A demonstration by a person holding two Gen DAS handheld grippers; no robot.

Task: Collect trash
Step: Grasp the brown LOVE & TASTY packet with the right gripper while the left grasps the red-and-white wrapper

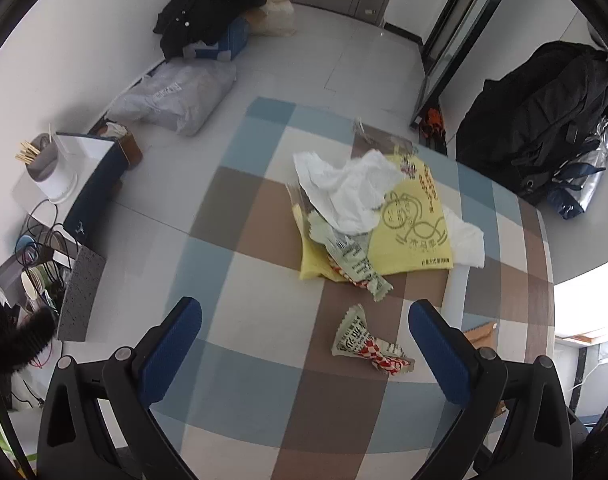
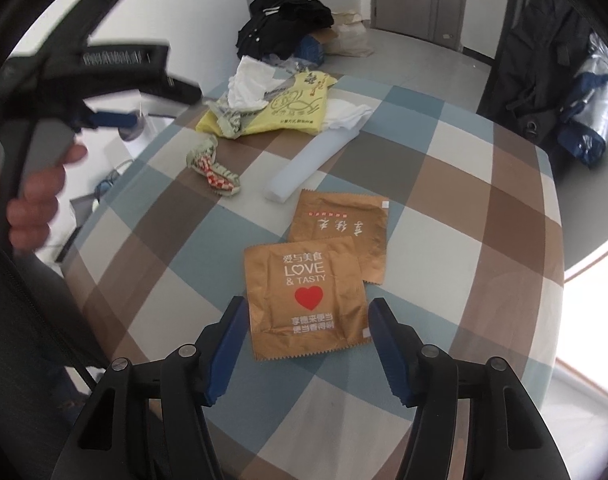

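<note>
A crumpled red-and-white checked wrapper (image 1: 368,344) lies on the checked tablecloth (image 1: 263,380), between and just ahead of the blue pads of my open left gripper (image 1: 306,344). Beyond it is a heap with a yellow plastic bag (image 1: 408,232), white tissue (image 1: 344,188) and another wrapper. In the right wrist view my right gripper (image 2: 308,344) stands open, low over a gold "LOVE & TASTY" packet (image 2: 308,296) that lies flat between its pads. A second gold packet (image 2: 340,232), a white foam strip (image 2: 304,168) and the crumpled wrapper (image 2: 213,168) lie further on. A hand (image 2: 35,192) holds the left gripper (image 2: 167,106) at upper left.
The round table's edge (image 1: 544,264) curves along the right. On the floor are a black jacket (image 1: 207,4), a clear plastic bag (image 1: 175,96) and a black bag (image 1: 544,120). A side shelf at left carries a cup of chopsticks (image 1: 39,156) and cables.
</note>
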